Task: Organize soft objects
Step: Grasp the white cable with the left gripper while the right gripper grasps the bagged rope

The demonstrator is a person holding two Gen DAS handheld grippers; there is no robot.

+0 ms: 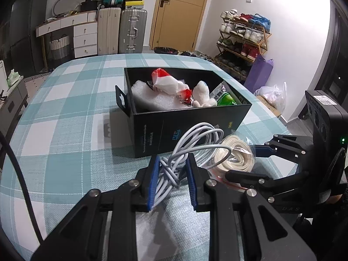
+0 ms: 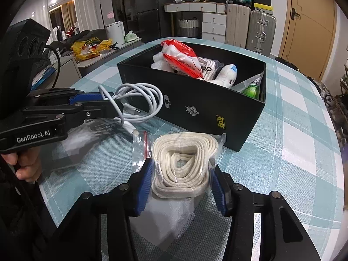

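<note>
A black open box (image 1: pixel 191 128) (image 2: pixel 195 106) stands on the checked tablecloth and holds white foam (image 1: pixel 150 97), red-and-white packets (image 1: pixel 165 80) (image 2: pixel 182 54), a white plush toy (image 1: pixel 202 95) (image 2: pixel 226 74) and a green packet (image 1: pixel 226 100) (image 2: pixel 252 90). My left gripper (image 1: pixel 171 180) (image 2: pixel 102 101) is shut on a coiled grey cable (image 1: pixel 195 145) (image 2: pixel 141 102) just in front of the box. My right gripper (image 2: pixel 180 187) (image 1: pixel 245 163) has its pads against both sides of a clear bag of cream cord (image 2: pixel 184 163) (image 1: pixel 235 154), which lies on the cloth.
The table (image 1: pixel 65 113) (image 2: pixel 293 141) has rounded edges. Beyond it stand suitcases (image 1: pixel 132 32) (image 2: pixel 261 32), white drawers (image 1: pixel 84 37), a shoe rack (image 1: pixel 243 41), a door (image 1: pixel 180 15) and a cluttered side counter (image 2: pixel 91 47).
</note>
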